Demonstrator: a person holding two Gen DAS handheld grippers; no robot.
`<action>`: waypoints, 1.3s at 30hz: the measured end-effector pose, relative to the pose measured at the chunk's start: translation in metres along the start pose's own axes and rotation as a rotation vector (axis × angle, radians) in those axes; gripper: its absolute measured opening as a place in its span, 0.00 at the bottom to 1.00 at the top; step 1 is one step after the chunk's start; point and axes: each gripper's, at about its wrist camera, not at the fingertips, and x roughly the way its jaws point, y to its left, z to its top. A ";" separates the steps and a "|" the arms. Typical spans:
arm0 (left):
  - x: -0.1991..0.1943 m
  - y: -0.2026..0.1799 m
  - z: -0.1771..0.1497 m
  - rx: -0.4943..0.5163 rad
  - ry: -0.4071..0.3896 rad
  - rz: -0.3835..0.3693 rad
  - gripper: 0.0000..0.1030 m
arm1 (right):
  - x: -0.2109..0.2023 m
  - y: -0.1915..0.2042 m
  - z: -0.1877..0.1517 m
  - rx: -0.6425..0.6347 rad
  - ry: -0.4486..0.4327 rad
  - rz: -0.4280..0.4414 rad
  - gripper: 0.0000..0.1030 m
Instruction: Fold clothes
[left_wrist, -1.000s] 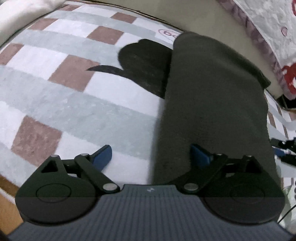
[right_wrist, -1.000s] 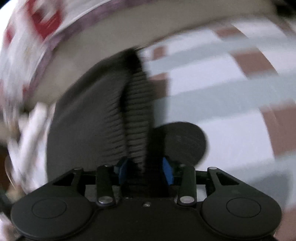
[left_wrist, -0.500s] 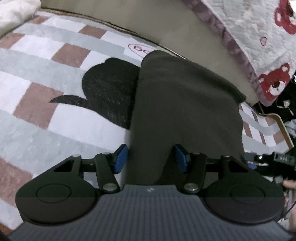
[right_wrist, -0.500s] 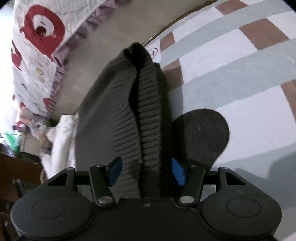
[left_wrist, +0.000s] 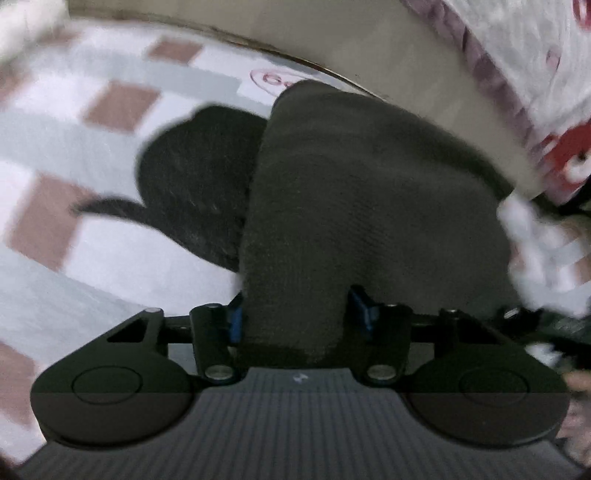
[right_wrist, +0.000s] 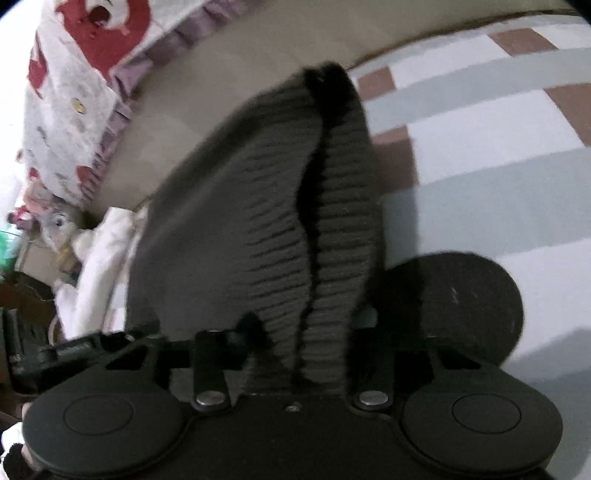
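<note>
A dark grey knitted garment (left_wrist: 369, 192) lies folded in a long strip on a checked rug (left_wrist: 74, 280). My left gripper (left_wrist: 295, 314) has one end of the strip bunched between its blue pads, and its jaws are closing, with both pads against the cloth. In the right wrist view the other end shows as a doubled ribbed hem (right_wrist: 332, 221). My right gripper (right_wrist: 306, 328) straddles that hem. Its jaws are closing too, and the cloth hides its pads.
The rug carries a black patch (left_wrist: 199, 192) beside the garment, seen also as black patch (right_wrist: 469, 306). Bare beige floor (right_wrist: 229, 92) lies beyond the rug edge. A quilt with red prints (right_wrist: 74, 74) hangs there, and white cloth (right_wrist: 99, 266) is piled nearby.
The left jaws came from wide open, beside the garment, to closed around its end. The right jaws widened briefly and then narrowed on the ribbed hem. Both views shifted and are blurred now.
</note>
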 end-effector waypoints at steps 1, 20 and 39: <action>-0.003 -0.016 0.003 0.040 0.013 0.107 0.52 | -0.003 0.002 0.002 0.000 -0.007 0.006 0.35; 0.034 -0.089 0.050 0.148 0.324 0.471 0.50 | -0.016 0.004 0.015 0.012 0.007 0.030 0.39; 0.010 0.045 -0.002 -0.199 0.072 -0.249 0.70 | 0.003 -0.033 -0.011 0.143 0.026 0.172 0.64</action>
